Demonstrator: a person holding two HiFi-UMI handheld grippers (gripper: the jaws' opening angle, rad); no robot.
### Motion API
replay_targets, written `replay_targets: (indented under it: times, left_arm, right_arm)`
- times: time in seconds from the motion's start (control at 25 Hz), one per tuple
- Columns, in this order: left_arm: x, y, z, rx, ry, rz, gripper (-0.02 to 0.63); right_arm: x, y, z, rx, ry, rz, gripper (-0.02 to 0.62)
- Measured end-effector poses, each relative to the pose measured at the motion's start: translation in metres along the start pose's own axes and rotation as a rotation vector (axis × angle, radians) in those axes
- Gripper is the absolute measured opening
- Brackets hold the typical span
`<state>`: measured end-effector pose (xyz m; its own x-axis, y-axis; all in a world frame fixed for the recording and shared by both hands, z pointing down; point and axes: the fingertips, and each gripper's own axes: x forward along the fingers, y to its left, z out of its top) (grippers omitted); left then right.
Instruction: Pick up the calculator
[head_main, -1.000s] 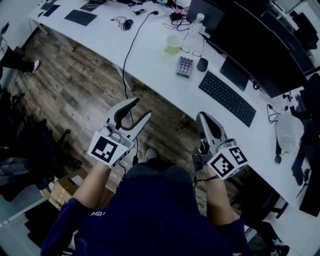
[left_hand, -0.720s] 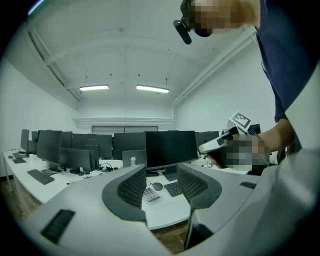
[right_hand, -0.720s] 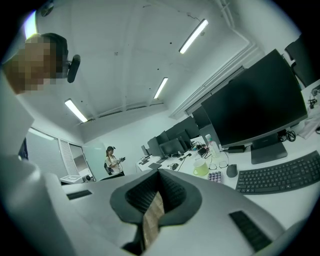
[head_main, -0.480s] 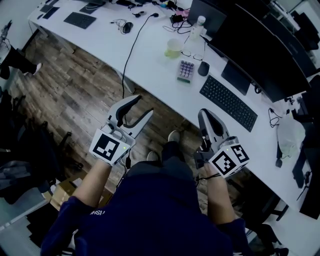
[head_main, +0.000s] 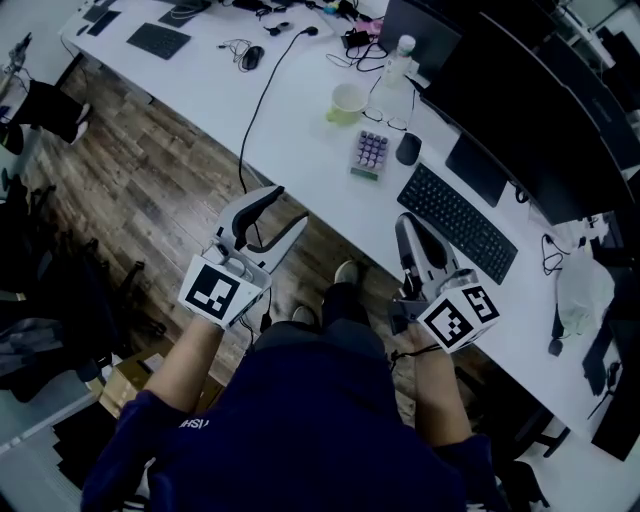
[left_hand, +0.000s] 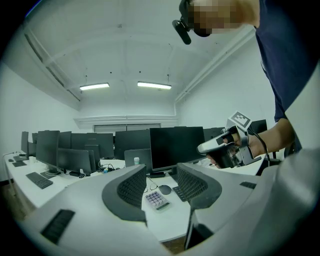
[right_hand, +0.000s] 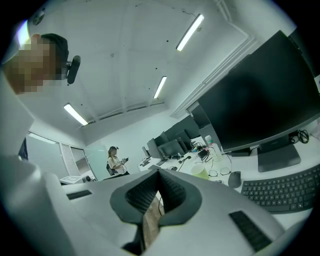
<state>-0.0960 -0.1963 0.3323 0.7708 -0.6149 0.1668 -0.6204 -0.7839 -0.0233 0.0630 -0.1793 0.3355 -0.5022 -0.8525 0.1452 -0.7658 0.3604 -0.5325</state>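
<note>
Calculator (head_main: 370, 153) (print illegible) on desk (head_main: 300, 110); left gripper (head_main: 288, 206) fingers spread, right gripper (head_main: 405, 224) fingers closed.

Left of centre in the head view, the left gripper (head_main: 272, 216) hovers, jaws apart and empty. Right of centre, the right gripper (head_main: 408, 228) has its jaws pressed together.

My right gripper (right_hand: 159, 172), closed and empty.
I see its jaws meet at the tips with nothing between them. Beyond, on the white desk (right_hand: 248, 169), lie a keyboard (right_hand: 285, 187), a dark mouse (right_hand: 234, 178) and a pale green cup (right_hand: 199, 171) below a big dark monitor (right_hand: 260, 95). A person (right_hand: 116, 161) stands far off.
</note>
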Motion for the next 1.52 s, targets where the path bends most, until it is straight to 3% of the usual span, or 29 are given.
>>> replay_targets:
  times: [1.04, 1.32, 1.52]
  left_arm:
    - [0.161, 0.042, -0.018, -0.006, 0.12, 0.054, 0.21]
    - [0.177, 0.042, -0.045, 0.022, 0.169, 0.015, 0.21]
    - [0.192, 0.034, -0.065, 0.142, 0.166, -0.088, 0.21]
  right_arm:
    - [0.096, -0.144, 0.041, 0.099, 0.12, 0.088, 0.003]
    - [0.108, -0.167, 0.031, 0.114, 0.135, 0.07, 0.003]
    - [0.113, -0.185, 0.019, 0.122, 0.13, 0.025, 0.003]
